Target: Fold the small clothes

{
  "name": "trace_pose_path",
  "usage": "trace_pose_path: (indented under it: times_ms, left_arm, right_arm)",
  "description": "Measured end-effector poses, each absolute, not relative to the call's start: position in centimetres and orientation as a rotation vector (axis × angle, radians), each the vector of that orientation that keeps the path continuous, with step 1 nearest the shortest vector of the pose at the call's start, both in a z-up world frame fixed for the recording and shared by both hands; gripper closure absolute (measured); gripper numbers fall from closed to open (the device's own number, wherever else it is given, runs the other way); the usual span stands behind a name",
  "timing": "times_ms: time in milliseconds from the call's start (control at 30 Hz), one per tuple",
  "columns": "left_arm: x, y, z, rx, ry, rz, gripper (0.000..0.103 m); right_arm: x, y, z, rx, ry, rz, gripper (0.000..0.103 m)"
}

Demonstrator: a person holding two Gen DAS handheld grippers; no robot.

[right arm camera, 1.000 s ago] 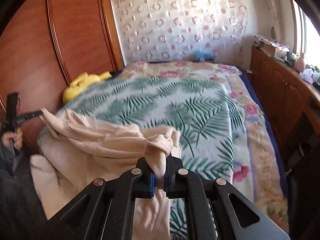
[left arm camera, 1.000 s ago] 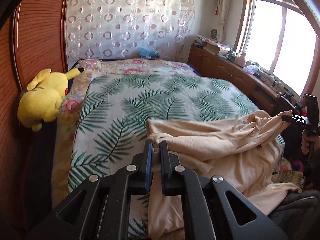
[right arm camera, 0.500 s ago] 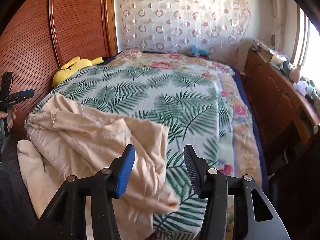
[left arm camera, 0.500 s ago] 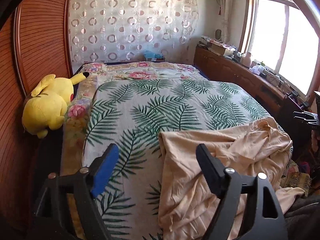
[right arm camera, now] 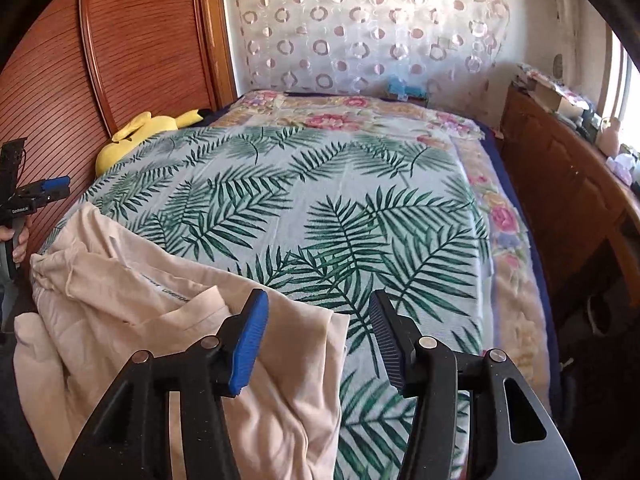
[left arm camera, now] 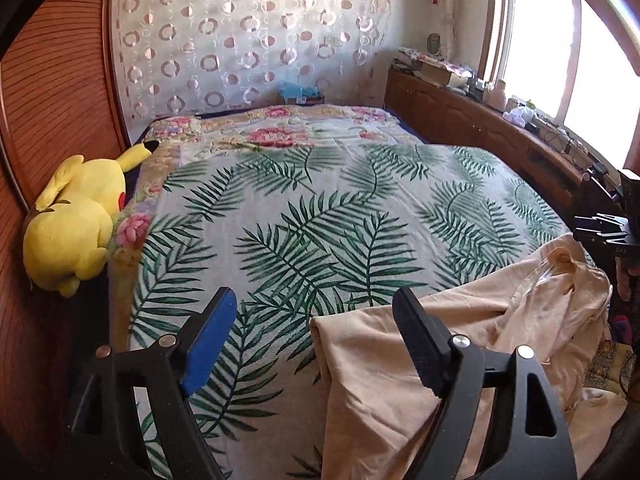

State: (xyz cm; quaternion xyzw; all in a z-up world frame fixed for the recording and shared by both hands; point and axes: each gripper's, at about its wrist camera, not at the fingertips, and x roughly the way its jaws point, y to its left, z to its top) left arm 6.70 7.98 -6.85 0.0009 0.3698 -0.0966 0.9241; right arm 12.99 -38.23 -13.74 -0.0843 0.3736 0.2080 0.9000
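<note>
Below both spread grippers (left arm camera: 314, 312) (right arm camera: 318, 312), the beige garment (left arm camera: 400, 380) lies crumpled.

Bright daylight from the blown-out window (left arm camera: 576, 40); sharp frames, fisheye-curved dark edges

garment (left arm camera: 400, 380) cut off below, shelf clutter (left arm camera: 520, 112) blurred

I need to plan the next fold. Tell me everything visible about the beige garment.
The beige garment is soft, thin, matte cloth, rumpled and unfolded, with small printed lettering on one panel. It lies bunched on the near edge of the leaf-print bedspread, part hanging over the side. Both the left gripper and right gripper are open above it, not gripping it.
</note>
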Motion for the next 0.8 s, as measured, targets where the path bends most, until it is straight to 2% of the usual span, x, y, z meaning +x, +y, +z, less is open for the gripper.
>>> trace_pose_path:
  times_ms: [233, 433, 800]
  left_arm:
    - [7.8, 7.7, -9.3, 0.008, 0.829, -0.193, 0.022]
    - [8.1, 7.1, -11.0, 0.018, 0.885, -0.197, 0.022]
    - [7.9, 7.2, -11.4, -0.006, 0.883, -0.207, 0.022]
  right_arm:
    - [14.5, -38.3, -15.6, -0.157, 0.835, 0.424, 0.049]
    - [14.9, -38.6, -16.8, -0.129, 0.848, 0.427, 0.044]
    - [15.4, -37.5, -17.6, -0.171, 0.864, 0.434, 0.043]
